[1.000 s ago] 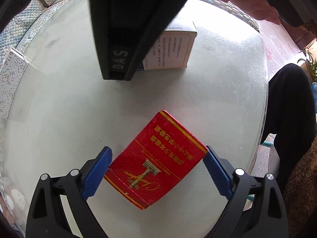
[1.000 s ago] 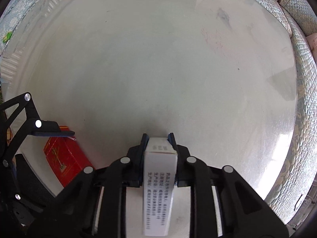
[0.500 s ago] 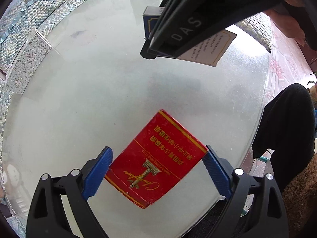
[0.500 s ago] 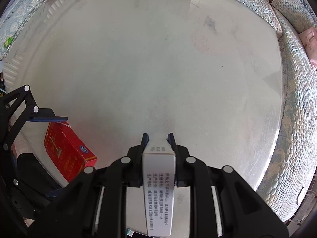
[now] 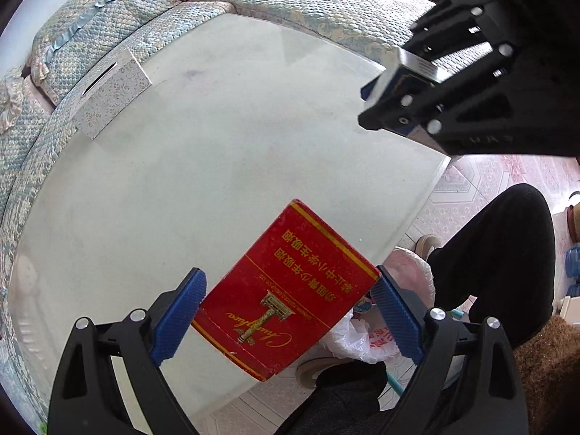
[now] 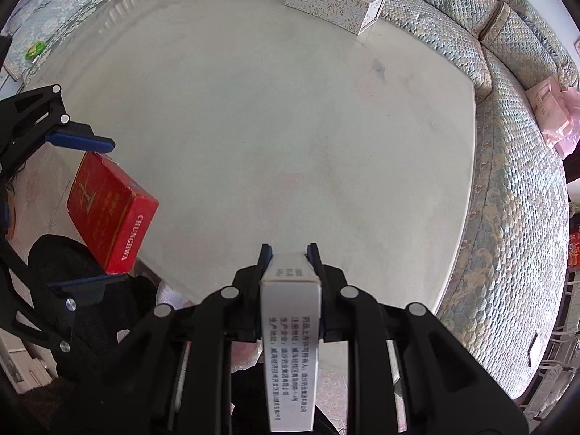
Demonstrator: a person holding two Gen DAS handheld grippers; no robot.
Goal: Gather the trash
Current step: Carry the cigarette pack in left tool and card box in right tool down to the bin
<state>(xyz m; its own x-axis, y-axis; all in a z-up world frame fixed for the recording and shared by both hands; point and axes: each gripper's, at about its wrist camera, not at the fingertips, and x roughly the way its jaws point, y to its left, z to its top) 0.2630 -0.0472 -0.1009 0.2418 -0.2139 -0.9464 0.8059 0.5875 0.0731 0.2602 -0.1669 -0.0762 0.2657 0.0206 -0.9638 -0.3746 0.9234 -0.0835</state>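
Jaws of the left gripper [image 5: 288, 313] stood wide, their blue pads pressed on the two short ends of the red carton [image 5: 286, 286], which hung clear of the glass table [image 5: 217, 166], its long axis running across from pad to pad. Below and just right of it, past the table's edge, lay a white plastic bag [image 5: 357, 340], probably the drop point. Nearly closed, the right gripper [image 6: 289, 253] pinched the narrow white box [image 6: 290, 344] lengthwise; from the left wrist view it sat farther from the bag.
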